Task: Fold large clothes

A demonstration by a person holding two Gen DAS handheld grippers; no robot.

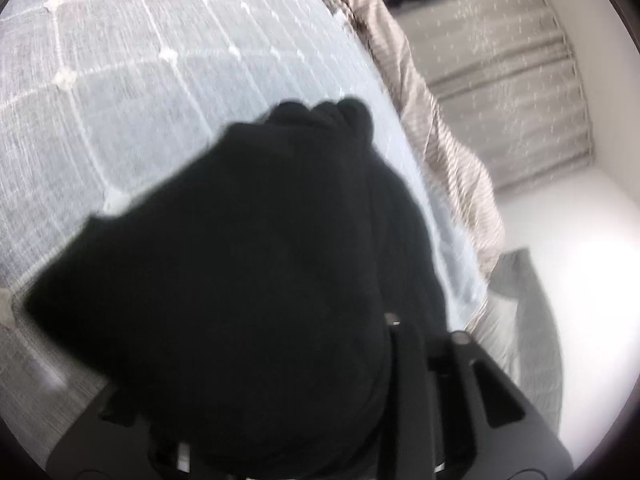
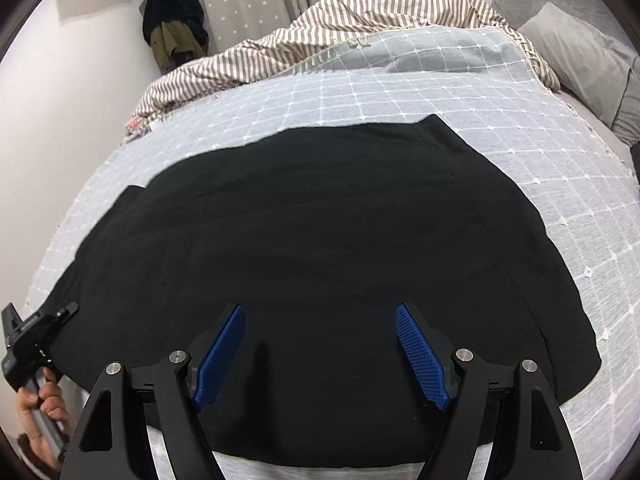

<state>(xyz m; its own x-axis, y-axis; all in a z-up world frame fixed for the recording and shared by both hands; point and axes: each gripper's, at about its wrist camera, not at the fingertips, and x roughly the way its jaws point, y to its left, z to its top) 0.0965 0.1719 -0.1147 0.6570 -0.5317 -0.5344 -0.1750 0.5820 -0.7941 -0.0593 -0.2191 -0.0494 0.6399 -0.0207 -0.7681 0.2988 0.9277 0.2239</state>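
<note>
Barely begun, the black garment (image 2: 320,240) lies flat on the bed (image 2: 520,168), unfolded; left gripper (image 2: 60,314) jaws clamp its edge, right gripper (image 2: 320,352) jaws apart above it.

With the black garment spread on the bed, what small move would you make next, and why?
Probably lower the right gripper and close it on the near hem: its jaws hang open above the black garment, while the left gripper already appears clamped on the garment's left edge.
</note>
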